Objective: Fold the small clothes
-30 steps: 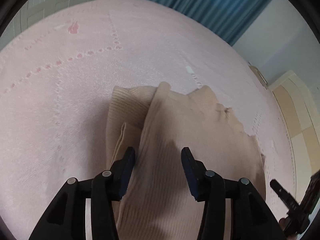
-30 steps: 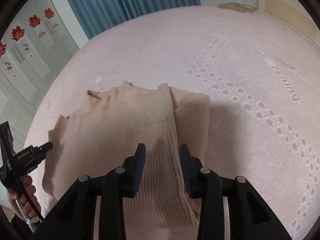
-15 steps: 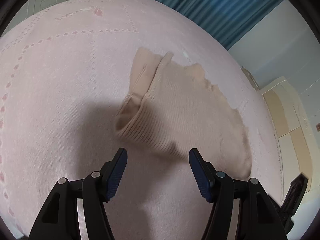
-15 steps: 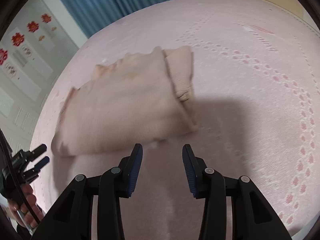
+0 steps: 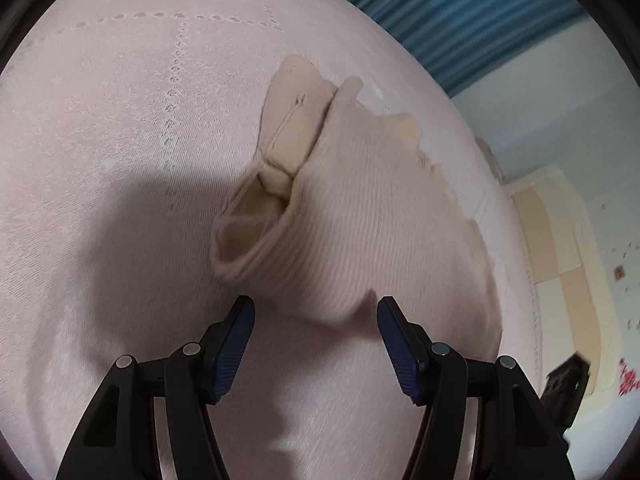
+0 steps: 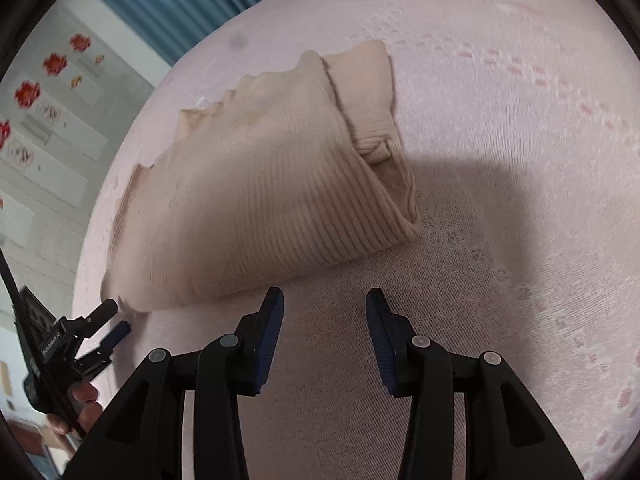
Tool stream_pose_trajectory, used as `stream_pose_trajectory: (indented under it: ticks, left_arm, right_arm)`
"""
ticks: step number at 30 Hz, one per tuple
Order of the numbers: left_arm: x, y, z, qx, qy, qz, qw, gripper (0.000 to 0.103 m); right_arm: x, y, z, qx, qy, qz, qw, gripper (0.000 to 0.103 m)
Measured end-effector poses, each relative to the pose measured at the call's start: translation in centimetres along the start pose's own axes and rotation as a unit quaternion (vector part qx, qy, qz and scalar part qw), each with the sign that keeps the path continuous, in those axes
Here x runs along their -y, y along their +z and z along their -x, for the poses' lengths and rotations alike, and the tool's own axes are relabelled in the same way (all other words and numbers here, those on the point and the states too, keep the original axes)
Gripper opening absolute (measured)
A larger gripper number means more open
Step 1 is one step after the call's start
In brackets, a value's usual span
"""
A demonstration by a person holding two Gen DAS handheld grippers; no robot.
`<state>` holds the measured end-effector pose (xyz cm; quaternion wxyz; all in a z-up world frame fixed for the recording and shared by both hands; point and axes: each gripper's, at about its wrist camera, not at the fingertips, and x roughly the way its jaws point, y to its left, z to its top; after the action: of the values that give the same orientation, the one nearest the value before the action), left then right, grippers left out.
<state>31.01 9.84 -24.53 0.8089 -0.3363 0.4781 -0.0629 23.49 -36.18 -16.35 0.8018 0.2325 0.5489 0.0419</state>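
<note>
Beige ribbed sweater (image 5: 360,216) lies folded over on the pink bedspread (image 5: 120,128), roughly mid-bed, near fold edge facing me. A sleeve or inner layer pokes out of the fold at the end by my left gripper, and again at the far end in the right view (image 6: 372,92).

My left gripper (image 5: 316,312) sits just short of the near fold edge, jaws about half open, nothing between them; the fold's rounded lip (image 5: 248,264) is just ahead of the left finger. My right gripper (image 6: 324,300) is near the same edge toward the other end, jaws opening, around a third apart, only bedspread between them, no cloth held. From the right wrist I can see my left gripper (image 6: 108,324) low left, beside the sweater's corner.

Handling call: light, soft knit, floppy, no stiffness, so it'll sag and drag if lifted at one point. Ribbing gives decent friction on the pads, slip unlikely. Not fragile, though a snag on loose knit is possible. Layers are stacked, so a pinch may catch only the top ply and undo the fold.

Best hold, I'd say: both near corners of the fold edge, pinching all layers, one gripper each, lifting evenly.
</note>
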Motion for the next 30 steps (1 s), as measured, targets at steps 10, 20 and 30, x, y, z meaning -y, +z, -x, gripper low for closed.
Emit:
stream_pose_trajectory:
  ticks: [10, 20, 30]
  left_arm:
    - [-0.2, 1.4, -0.9, 0.035, 0.006, 0.038, 0.9987, 0.060]
    - [0.3, 0.9, -0.6, 0.051, 0.037, 0.023, 0.9977, 0.048]
    - [0.8, 0.7, 0.7, 0.081, 0.068, -0.003, 0.9944, 0.010]
  right_arm:
    - [1.8, 1.6, -0.4, 0.010, 0.051, -0.054, 0.997, 0.046]
    - [2.9, 2.6, -0.5, 0.039, 0.039, -0.076, 0.996, 0.041]
    - [1.3, 2.3, 0.3, 0.077, 0.008, -0.033, 0.996, 0.009]
